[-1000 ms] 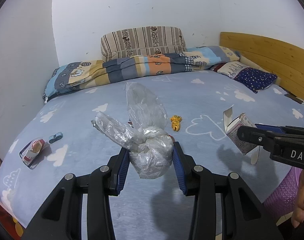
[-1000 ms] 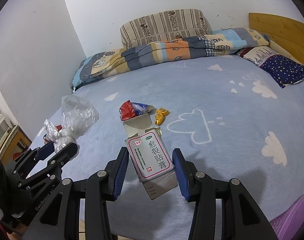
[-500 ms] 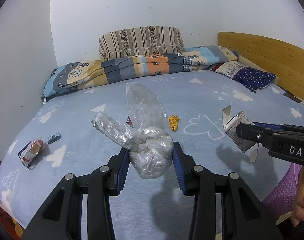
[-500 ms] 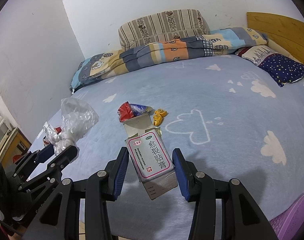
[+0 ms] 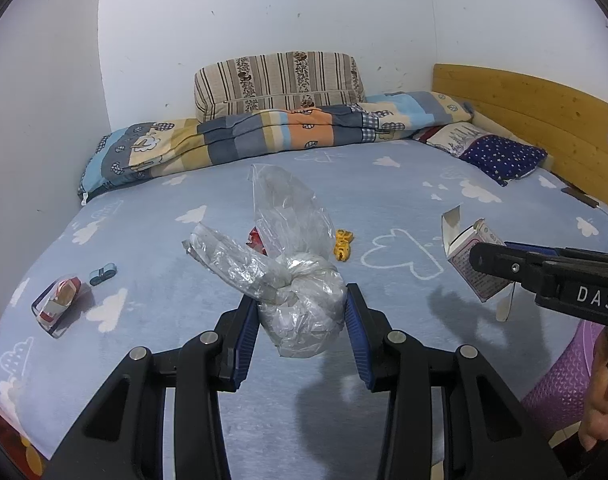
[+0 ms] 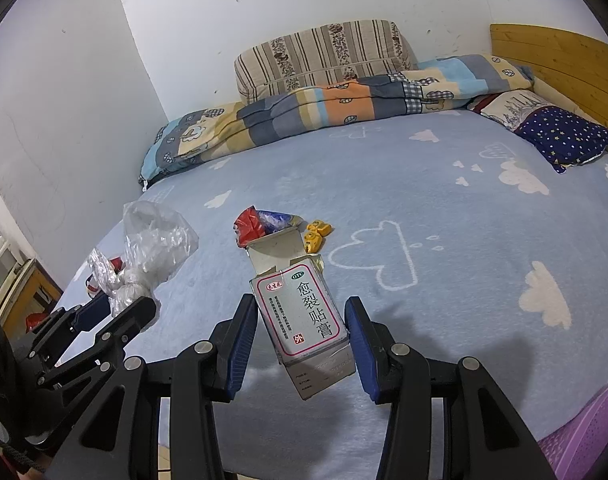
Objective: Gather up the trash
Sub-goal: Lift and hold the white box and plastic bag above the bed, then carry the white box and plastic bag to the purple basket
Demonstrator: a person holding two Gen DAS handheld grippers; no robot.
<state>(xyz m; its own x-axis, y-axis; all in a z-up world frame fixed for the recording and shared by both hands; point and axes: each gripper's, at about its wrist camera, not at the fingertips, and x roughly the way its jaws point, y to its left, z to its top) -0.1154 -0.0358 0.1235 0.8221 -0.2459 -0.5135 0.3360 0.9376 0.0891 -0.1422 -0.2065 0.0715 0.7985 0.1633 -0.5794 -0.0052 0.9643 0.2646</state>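
While both hands hang over the near edge of the bed (image 5: pixel 404 184), I note each one loaded. Left gripper (image 5: pixel 302 320): fingers (image 5: pixel 244 330) narrowed on a knotted clear plastic bag (image 5: pixel 304 308), pads pressing the bunched lower lump from both sides, the loose upper part standing up and a crinkled tail sticking out to the left. Bag is clear of the sheet, held above it. Right gripper (image 6: pixel 302 334): fingers (image 6: pixel 360 344) closed on a small white medicine box (image 6: pixel 308 316) with a red-bordered label, its top flap open and tilted away from me; box is tipped, one lower corner hanging below the pads. In the left view the same box (image 5: pixel 470 260) shows side-on at the tip of the right gripper (image 5: pixel 500 260), off to the right. Still lying on the blue cloud-print sheet: a red and blue wrapper (image 6: pixel 260 224) just behind the box flap, a small yellow toy (image 6: pixel 316 234) beside it, a red-and-white carton (image 5: pixel 58 300) near the left edge with a little blue toy car (image 5: pixel 102 274) next to it. Folded patchwork quilt (image 5: pixel 264 136) and striped cushion (image 5: pixel 280 80) along the far wall, starred pillow (image 5: pixel 500 156) by the wooden headboard (image 5: pixel 544 112). A purple perforated basket (image 5: pixel 560 384) sits at the lower right below the bed edge. A person's hand (image 5: pixel 602 412) shows at the right margin.
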